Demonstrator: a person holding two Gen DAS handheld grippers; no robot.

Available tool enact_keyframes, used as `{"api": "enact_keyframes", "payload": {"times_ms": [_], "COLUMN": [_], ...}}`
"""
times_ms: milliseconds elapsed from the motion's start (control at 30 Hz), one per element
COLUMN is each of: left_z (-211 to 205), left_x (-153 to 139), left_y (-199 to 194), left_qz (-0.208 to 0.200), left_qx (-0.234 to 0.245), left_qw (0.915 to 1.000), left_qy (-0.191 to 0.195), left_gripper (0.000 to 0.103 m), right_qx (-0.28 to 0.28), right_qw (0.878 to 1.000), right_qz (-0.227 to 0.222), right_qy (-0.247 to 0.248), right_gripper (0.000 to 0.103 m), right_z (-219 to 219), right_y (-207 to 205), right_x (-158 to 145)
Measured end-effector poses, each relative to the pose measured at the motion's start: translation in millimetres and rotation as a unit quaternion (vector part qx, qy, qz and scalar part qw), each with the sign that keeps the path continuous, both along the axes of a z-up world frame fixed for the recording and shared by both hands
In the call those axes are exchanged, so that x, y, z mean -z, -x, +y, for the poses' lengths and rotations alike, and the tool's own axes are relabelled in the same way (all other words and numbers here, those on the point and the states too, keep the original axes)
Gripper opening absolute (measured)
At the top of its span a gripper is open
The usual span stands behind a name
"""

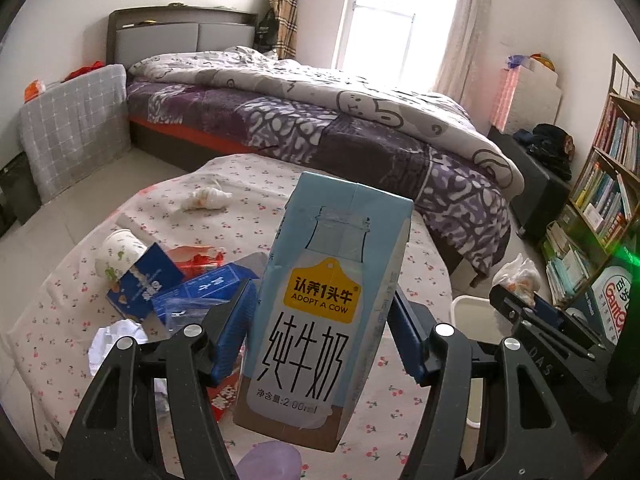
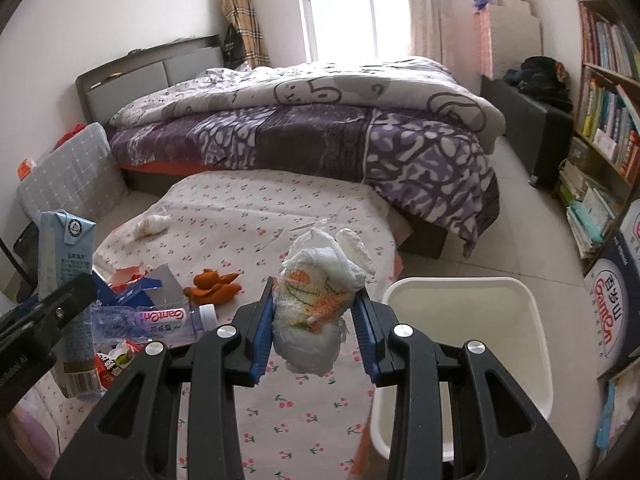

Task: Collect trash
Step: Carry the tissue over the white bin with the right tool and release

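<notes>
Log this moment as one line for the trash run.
left hand-held gripper: shut on milk carton | right hand-held gripper: shut on crumpled wrapper wad | white bin: beside table, right | both items lifted

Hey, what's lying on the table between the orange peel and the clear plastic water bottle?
Nothing: in the right wrist view the orange peel sits just behind the clear plastic water bottle, with only bare cherry-print tablecloth between them.

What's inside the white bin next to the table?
The white bin looks empty: bare pale walls show as far down as you can see. The right gripper, holding a crumpled tissue wad, hides the near part and bottom, so something could lie there.
</notes>
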State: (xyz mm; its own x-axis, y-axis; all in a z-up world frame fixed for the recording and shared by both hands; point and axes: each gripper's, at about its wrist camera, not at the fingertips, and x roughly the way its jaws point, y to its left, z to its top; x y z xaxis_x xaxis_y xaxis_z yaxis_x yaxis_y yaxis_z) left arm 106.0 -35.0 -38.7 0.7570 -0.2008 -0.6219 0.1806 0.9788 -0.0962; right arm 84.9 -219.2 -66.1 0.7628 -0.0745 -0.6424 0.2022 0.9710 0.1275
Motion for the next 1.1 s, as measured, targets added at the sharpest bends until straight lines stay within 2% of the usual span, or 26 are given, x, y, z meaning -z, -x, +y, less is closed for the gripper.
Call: {"api": "enact_keyframes", "payload": {"times_ms": [567,900,1000,1033,1067,1100], "left_z": [-57.3,-97.9,-109.7,-114.6,-118.8,-124.3], "left_x": [12.2,20.4,23.3,24.3,25.5,27.0], "left_y": [3.9,8.5,10.3,11.0,11.4,11.9], "left_qz": [0.013,0.021,0.022,0.024,0.025,0.027], "left_qx": [0.048,0.082,0.093,0.098,0.102,0.106], "left_qw": [0.9987,0.9962,0.9952,0.9947,0.9943,0.9938], "left_qy": [-0.008,-0.018,-0.018,-0.018,-0.018,-0.018], "left_gripper": [0.061,0.061,0.061,0.061,0.061,0.061], "right_qx": [0.085,0.144,0.169,0.177,0.19,0.201], "right_qw": [0.996,0.988,0.984,0.982,0.98,0.978], "right_qz": [0.01,0.039,0.045,0.048,0.047,0.046], "right_qy": [-0.013,-0.037,-0.038,-0.037,-0.035,-0.034], "right_gripper": [0.036,0.037,0.04,0.048,0.061,0.066], "right_z": [-77.1,-128.9,-144.5,-149.5,-155.3,-160.6], "right_y": [20.1,29.3,36.5,38.4,42.0,45.6], "right_x": [-1.8,9.4,10.4,10.4,9.6,9.0]}}
